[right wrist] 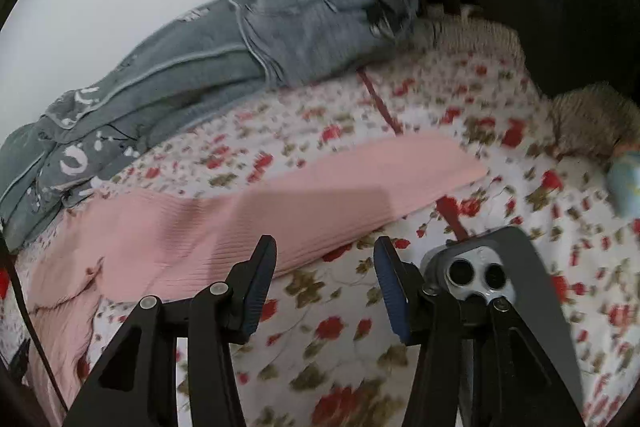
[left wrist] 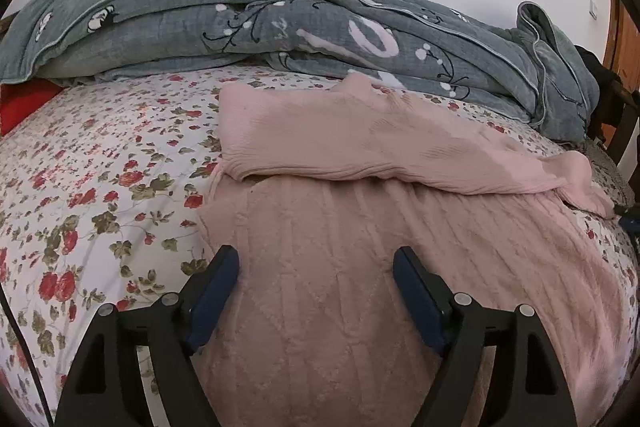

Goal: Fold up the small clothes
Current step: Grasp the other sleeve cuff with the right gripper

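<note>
On the left, the left tool (left wrist: 316, 263) hangs over the body of a pink knit sweater (left wrist: 360, 287), its jaws spread wide and holding nothing. The sweater lies flat on the floral bedsheet (left wrist: 100, 187), and one sleeve (left wrist: 360, 143) is already folded across the chest, running left to right just ahead of this tool. A rumpled grey quilt (left wrist: 280, 19) is heaped along the far side of the bed. Further right, the right tool (right wrist: 325, 259) is also wide open and empty, poised above bare sheet just beside the other sleeve (right wrist: 340, 187), which stretches out flat with its long axis running away to the right, its near edge directly ahead of the left finger. That sleeve is likely the next part to fold, and the right tool is the nearer one; it needs only a short move forward to pinch the edge.
</note>
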`<state>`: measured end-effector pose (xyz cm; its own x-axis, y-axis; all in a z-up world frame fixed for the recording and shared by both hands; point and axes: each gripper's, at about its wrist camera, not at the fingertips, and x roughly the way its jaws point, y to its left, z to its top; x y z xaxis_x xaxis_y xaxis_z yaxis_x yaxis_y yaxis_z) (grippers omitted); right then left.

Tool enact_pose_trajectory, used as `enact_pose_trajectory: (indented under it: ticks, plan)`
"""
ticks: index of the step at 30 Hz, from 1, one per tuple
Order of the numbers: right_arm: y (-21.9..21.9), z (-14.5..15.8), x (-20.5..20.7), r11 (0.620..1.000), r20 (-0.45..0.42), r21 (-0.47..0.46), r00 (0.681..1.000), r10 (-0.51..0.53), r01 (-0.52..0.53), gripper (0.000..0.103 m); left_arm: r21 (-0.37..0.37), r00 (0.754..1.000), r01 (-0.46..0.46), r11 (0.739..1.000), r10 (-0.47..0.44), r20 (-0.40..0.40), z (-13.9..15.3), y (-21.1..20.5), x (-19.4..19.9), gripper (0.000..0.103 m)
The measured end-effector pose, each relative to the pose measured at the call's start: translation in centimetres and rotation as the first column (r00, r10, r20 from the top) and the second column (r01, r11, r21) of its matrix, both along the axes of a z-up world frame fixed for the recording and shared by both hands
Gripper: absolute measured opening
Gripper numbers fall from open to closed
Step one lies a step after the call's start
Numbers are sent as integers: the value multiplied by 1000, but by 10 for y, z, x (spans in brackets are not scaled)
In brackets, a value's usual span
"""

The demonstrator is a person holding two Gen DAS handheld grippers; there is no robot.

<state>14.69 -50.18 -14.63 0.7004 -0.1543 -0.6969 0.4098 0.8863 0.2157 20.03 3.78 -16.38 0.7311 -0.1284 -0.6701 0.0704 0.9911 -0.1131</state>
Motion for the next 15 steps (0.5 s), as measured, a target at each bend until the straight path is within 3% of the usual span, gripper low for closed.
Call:
enact_pose_trajectory:
  ticks: [8, 15]
  plan:
    - [-13, -8, 31, 999, -75, 13, 996, -40, 41, 52, -12, 1000, 12, 1000, -12, -13, -1, 1, 5, 81]
    - [-38, -2, 43, 994, -66, 11, 992, -109, 110, 52, -13, 1000, 10, 1000, -10, -13, -1, 1, 5, 81]
